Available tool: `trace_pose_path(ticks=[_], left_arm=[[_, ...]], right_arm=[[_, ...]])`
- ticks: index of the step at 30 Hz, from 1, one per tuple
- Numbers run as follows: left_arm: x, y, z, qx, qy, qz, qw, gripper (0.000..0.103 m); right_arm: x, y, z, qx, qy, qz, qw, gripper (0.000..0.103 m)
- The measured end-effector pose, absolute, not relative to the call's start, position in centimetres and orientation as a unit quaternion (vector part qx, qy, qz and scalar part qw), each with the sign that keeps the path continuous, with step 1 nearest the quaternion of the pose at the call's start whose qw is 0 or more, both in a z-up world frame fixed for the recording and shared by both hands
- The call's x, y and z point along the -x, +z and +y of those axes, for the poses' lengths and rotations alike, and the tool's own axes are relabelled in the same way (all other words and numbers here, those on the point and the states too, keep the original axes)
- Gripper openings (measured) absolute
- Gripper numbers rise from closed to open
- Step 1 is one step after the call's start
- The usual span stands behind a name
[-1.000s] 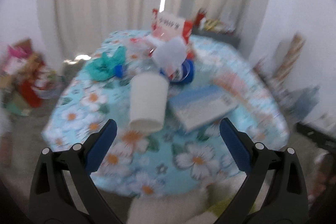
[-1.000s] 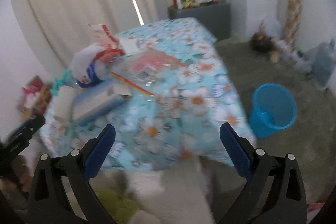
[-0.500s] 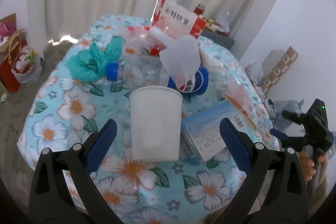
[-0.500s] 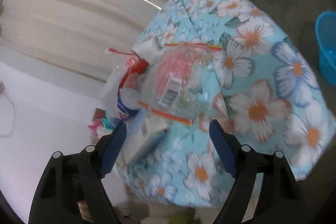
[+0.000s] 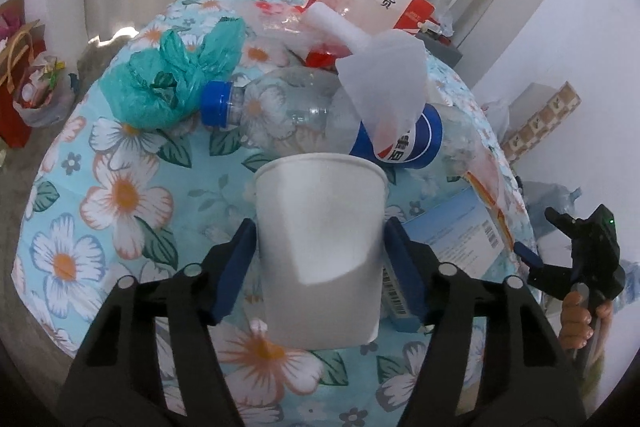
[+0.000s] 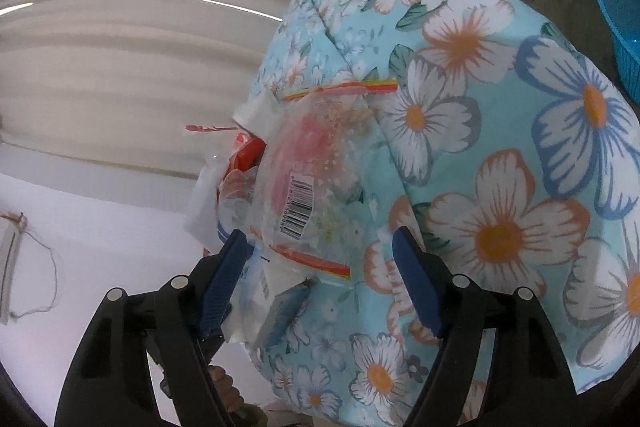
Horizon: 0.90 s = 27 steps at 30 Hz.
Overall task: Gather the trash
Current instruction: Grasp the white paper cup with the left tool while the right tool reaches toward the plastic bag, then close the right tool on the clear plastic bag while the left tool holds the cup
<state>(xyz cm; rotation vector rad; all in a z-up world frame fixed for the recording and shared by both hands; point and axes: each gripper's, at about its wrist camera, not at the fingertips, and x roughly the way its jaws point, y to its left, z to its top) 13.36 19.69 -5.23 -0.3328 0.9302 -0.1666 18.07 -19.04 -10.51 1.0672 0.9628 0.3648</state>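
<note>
Left wrist view: the left gripper has just been closing, and its blue pads now sit against both sides of the white paper cup lying on the flowered bench. It points steeply down. At twelve o'clock beyond the cup lies a clear bottle, with a teal bag at ten. At three o'clock, the right gripper, held in a hand.

Right wrist view, rolled sideways: the right gripper stands fairly wide, pressing on nothing. A clear wrapper lies at twelve o'clock, a blue box low between the jaws. Only here, a blue basket at two.
</note>
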Motion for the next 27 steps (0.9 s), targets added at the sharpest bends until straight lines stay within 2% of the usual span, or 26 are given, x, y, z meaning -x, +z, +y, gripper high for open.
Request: trace_pose_path(ticks=[13,27], left_arm=[[-14.3,-5.1,18.9,0.134,-0.065,0.455,0.878,0.060],[-12.4,-4.1,20.8,0.162,-0.045,0.431,0.887,0.057]], right_arm=[[-15.3,-10.2,-20.6,-0.498,0.179,0.425,0.735,0.074],[-14.3,-9.0,-20.8,-0.496,0.177,0.417,0.741,0.074]])
